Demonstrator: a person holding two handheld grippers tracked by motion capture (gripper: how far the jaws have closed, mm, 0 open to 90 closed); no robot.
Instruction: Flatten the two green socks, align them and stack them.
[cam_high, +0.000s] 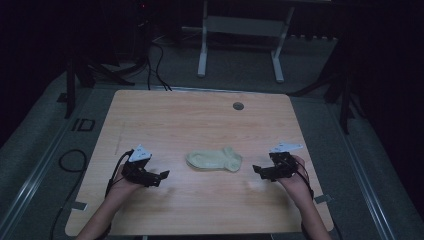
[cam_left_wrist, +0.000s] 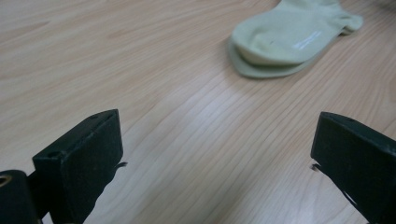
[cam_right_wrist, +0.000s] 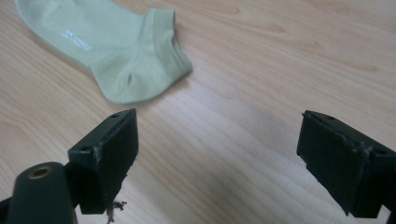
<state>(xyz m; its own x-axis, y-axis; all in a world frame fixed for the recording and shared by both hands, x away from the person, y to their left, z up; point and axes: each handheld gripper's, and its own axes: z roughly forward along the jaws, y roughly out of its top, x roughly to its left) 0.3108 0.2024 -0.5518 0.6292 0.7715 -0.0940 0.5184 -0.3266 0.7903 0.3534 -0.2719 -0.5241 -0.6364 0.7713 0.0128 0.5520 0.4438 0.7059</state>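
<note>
Wooden table (cam_high: 200, 120), dark room beyond

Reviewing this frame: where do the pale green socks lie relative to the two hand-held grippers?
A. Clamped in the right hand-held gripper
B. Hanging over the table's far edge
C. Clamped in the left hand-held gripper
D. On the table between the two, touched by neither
D: the socks lie flat on the table, with the left hand-held gripper and right hand-held gripper open on either side, clear of them.
</note>
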